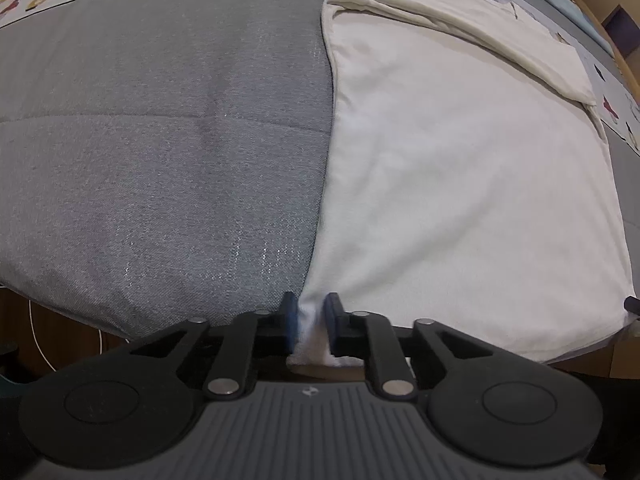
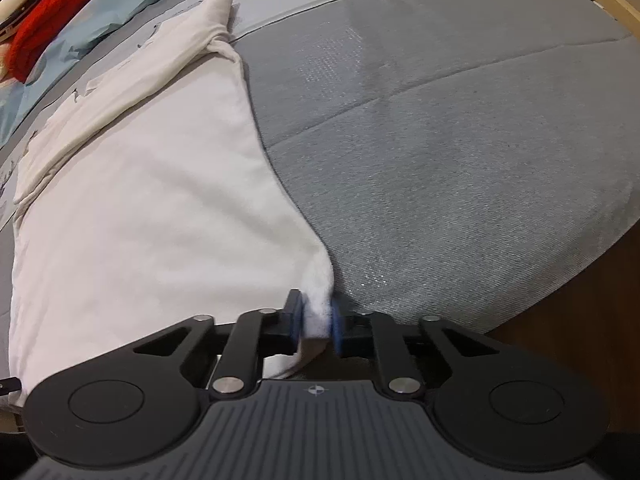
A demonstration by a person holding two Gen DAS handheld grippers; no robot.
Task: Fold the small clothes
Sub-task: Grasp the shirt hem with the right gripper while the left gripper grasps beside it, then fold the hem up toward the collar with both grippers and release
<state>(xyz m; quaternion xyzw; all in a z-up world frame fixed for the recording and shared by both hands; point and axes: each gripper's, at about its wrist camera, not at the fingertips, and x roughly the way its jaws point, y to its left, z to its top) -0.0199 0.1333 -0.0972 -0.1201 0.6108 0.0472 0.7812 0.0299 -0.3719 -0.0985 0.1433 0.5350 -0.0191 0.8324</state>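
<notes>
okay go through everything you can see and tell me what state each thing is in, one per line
left gripper: shut on a near corner of the white garment
right gripper: shut on the other near corner
white garment: spread flat, far part folded over, near corners pinched
grey bed cover: laid flat, one shallow crease across
red cloth: bunched at the far edge

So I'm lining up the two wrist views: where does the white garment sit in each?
Left wrist: white garment fills the right half, near corner in the left gripper.
Right wrist: it fills the left half, near corner in the right gripper.
Shared landmark: the grey bedspread beside it.
</notes>
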